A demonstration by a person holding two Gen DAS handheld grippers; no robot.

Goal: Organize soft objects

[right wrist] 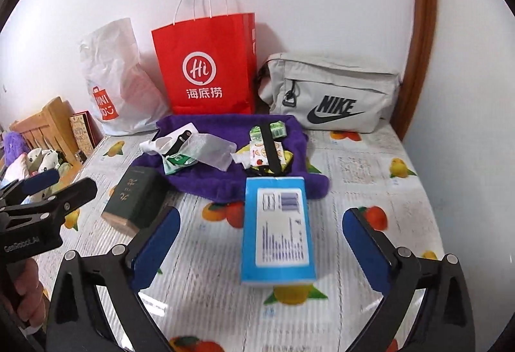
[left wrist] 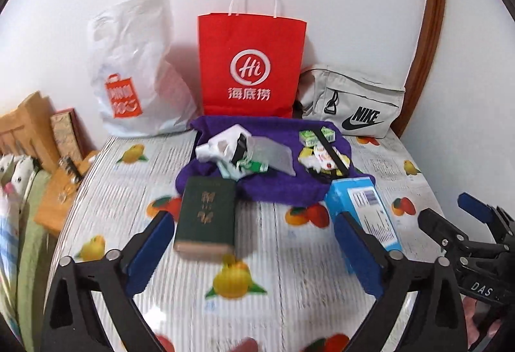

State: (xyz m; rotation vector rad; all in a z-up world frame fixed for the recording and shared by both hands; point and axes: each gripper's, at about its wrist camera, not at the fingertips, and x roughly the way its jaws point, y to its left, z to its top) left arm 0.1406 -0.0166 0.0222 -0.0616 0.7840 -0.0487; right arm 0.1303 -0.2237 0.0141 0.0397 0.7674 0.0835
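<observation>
Table holds three bags, one purple towel, one green book, one blue box.

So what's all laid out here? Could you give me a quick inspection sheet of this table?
Surface: table under a fruit-print cover.
Job's things: purple towel spread flat, small packets and a white pouch lying on it.
Clutter: green book and blue box at the towel's near edge.
Tongs: left tongs and right tongs both open, empty.
Cables: nothing seen.
Surroundings: white plastic bag, red paper bag and grey Nike bag against the wall.
</observation>
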